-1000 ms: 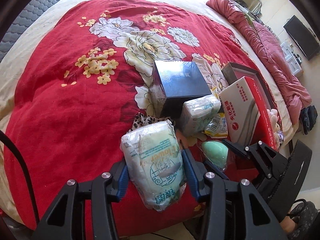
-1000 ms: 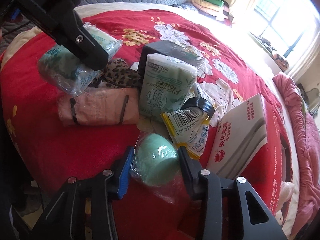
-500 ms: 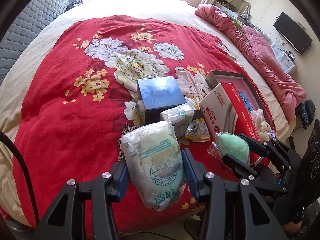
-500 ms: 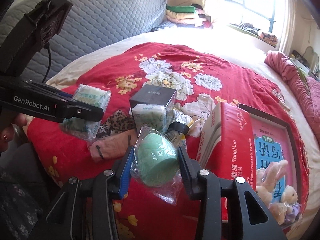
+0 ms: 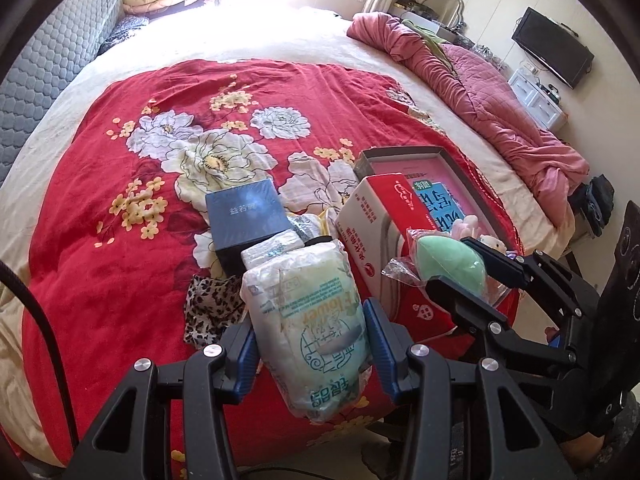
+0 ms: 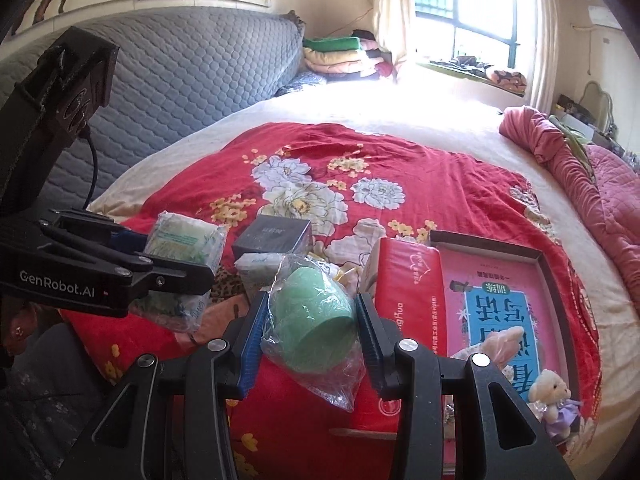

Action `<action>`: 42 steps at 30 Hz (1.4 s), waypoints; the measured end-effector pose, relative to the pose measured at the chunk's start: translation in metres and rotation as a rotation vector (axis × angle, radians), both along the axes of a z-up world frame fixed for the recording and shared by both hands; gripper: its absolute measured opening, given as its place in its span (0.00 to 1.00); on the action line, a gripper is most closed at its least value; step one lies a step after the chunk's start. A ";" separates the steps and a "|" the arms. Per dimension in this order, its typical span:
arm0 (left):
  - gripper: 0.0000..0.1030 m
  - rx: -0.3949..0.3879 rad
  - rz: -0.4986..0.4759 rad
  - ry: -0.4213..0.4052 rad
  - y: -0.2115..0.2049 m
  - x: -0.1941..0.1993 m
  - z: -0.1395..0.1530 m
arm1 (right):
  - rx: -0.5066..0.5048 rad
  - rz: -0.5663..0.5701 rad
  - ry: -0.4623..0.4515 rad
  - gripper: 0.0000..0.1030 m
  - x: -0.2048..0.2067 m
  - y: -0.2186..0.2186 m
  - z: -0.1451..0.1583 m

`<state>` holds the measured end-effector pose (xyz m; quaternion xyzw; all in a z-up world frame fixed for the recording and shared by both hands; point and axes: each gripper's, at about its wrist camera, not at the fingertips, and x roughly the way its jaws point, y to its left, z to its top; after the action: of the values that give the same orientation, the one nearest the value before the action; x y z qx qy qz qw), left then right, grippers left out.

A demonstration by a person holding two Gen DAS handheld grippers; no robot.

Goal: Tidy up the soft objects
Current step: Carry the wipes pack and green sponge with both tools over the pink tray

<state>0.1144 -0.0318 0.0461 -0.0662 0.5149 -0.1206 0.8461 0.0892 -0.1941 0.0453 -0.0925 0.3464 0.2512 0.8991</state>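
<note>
holding the tissue pack clamped in the left claw and the bagged green sponge squeezed in the right claw, both lifted above the red blanket, carrying level toward the open box without loosening.

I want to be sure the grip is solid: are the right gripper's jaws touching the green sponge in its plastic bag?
Touching. The right wrist view shows the right gripper with both blue pads pressed against the bagged green sponge, held above the bed.

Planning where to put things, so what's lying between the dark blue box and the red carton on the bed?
A yellow packet and a black roll, crowded together, seen in the left wrist view between the dark blue box and red carton.
</note>
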 end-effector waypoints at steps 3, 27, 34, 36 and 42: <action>0.47 0.002 -0.011 -0.013 -0.007 0.000 0.007 | 0.020 -0.014 -0.014 0.43 -0.001 -0.008 0.009; 0.47 0.003 -0.207 -0.088 -0.112 0.012 0.041 | 0.067 -0.251 -0.119 0.43 0.003 -0.110 0.061; 0.47 0.015 -0.286 -0.093 -0.154 0.013 0.039 | 0.086 -0.343 -0.128 0.43 0.004 -0.150 0.066; 0.47 0.025 -0.305 -0.089 -0.166 0.014 0.037 | 0.098 -0.367 -0.127 0.43 0.003 -0.160 0.065; 0.47 0.027 -0.354 -0.084 -0.195 0.021 0.033 | 0.109 -0.424 -0.131 0.43 0.001 -0.185 0.064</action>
<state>0.1351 -0.2267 0.0787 0.0418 0.4844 -0.2633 0.8332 0.0901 -0.3787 0.1094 0.0152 0.2850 0.0685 0.9560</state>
